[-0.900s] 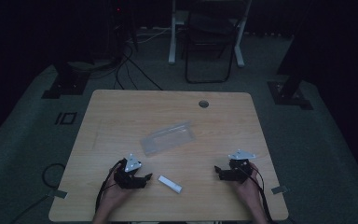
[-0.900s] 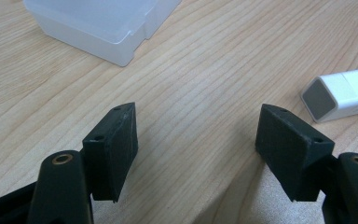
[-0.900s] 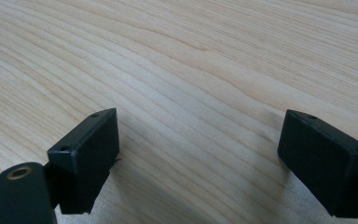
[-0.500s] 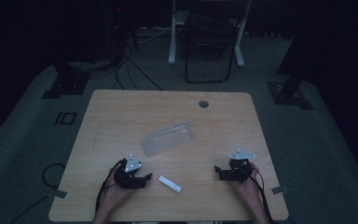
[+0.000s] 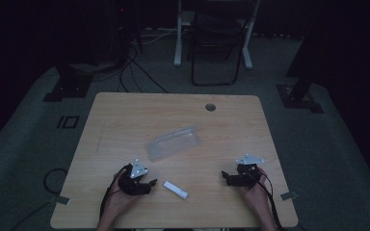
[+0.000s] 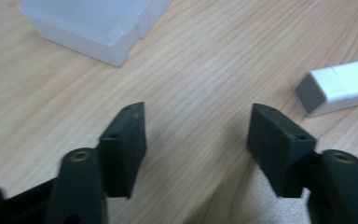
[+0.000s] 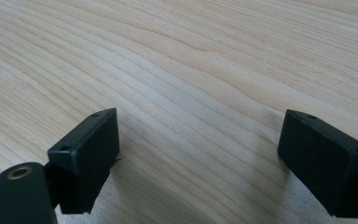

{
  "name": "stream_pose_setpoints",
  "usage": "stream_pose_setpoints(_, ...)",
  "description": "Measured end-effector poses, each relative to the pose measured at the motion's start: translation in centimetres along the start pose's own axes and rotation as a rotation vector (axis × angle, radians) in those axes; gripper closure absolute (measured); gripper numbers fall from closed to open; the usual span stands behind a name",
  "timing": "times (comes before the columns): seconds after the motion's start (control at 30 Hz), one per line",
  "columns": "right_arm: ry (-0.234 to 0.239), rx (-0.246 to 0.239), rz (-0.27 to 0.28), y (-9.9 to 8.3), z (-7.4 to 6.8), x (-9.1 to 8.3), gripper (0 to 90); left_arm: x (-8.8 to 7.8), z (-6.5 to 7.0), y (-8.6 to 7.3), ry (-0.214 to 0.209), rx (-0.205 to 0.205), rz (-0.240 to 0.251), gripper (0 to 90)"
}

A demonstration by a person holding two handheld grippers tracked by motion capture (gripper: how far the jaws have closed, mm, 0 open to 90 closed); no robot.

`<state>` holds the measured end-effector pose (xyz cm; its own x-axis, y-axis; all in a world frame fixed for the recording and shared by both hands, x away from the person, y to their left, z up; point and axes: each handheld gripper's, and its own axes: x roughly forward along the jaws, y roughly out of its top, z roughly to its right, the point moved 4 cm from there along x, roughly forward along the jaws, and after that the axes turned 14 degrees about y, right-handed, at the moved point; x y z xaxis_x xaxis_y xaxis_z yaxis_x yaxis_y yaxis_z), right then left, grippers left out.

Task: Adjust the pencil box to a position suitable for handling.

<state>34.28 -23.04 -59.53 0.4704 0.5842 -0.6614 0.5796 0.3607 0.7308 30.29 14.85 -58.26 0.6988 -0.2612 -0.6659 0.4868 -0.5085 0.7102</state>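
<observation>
While both grippers rest low on the pale wooden table (image 5: 125, 120), nothing is held: the left gripper (image 6: 198, 128) has its jaws spread wide over bare wood, and the right gripper (image 7: 198, 140) is likewise spread with only grain between its jaws. The small white rectangular plastic stick (image 6: 340, 86) lies just ahead and to the right of the left gripper, outside its right jaw, its grey end facing the jaws; the clear shallow plastic tray (image 6: 93, 23) sits farther ahead to the left. The likely risk is a push rather than a pinch: if the left gripper goes straight forward, its right jaw could strike the stick's end and slide it across the smooth wood. Closing off-centre could also make the slim, light stick pivot or squirt out.
</observation>
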Motion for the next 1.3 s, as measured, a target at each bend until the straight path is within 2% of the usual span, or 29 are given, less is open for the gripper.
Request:
stream_pose_setpoints(0.1, 0.000, 0.000, 0.000, 0.0, 0.0, 0.0, 12.5, -0.5, -0.2, 0.4, -0.016, -0.023, 0.019, 40.6)
stream_pose_setpoints(0.3, 0.000, 0.000, 0.000, 0.0, 0.0, 0.0, 12.5, -1.2, -0.5, 0.8, -0.025, -0.036, 0.038, 41.5)
stream_pose_setpoints(0.63, 0.000, 0.000, 0.000, 0.0, 0.0, 0.0, 12.5, -2.0, -1.2, 1.4, -0.008, -0.029, 0.065, 42.7)
stream_pose_setpoints(1.3, 0.000, 0.001, 0.000, 0.0, 0.0, 0.0, 12.5, -2.8, -2.2, 4.1, 0.006, -0.004, 0.121, 46.2)
